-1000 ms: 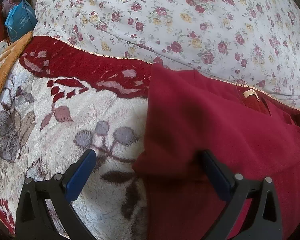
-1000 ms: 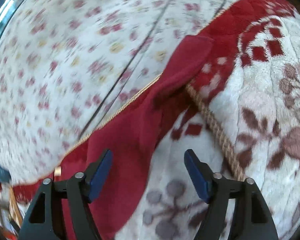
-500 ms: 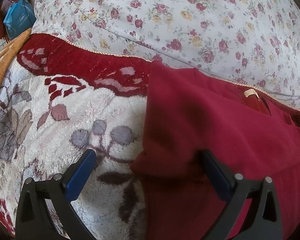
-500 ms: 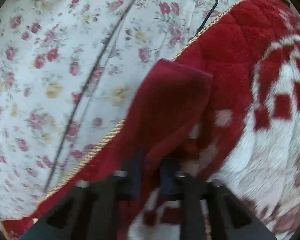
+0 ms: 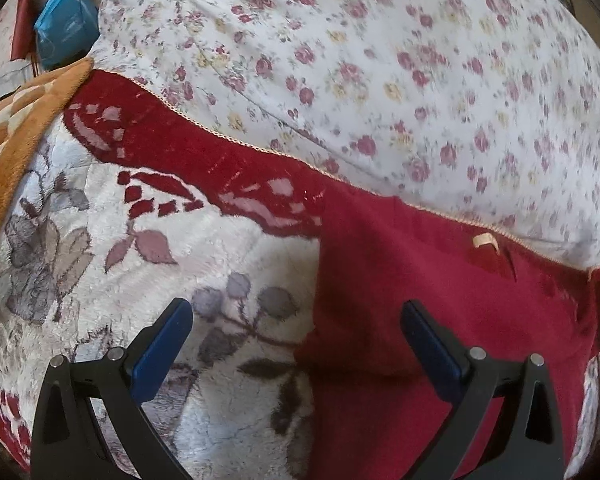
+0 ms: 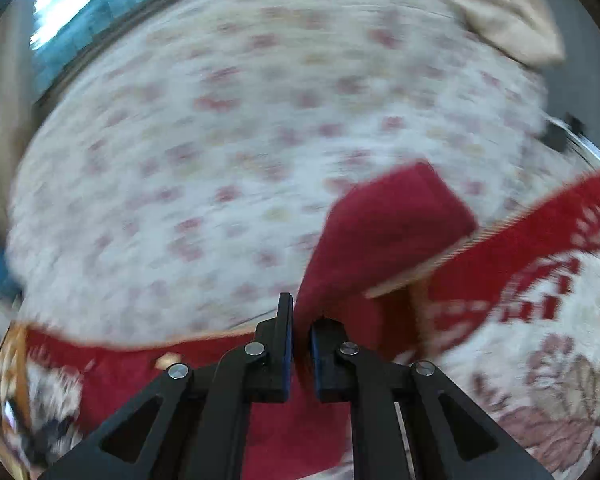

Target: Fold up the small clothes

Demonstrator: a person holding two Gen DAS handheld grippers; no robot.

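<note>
The right gripper (image 6: 299, 338) has clamped and lifted the red garment's sleeve (image 6: 384, 232) — its length runs away up-right, toward the fold inward — while the left gripper (image 5: 296, 344) gapes empty.

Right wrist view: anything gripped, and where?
Right gripper is shut on the dark red knit garment, pinching its sleeve partway along. Left gripper is open, holding nothing.

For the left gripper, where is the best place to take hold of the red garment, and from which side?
Grip the red garment at its free left edge, coming from the blanket side. That edge lies flat and open between the open left gripper jaws.
</note>
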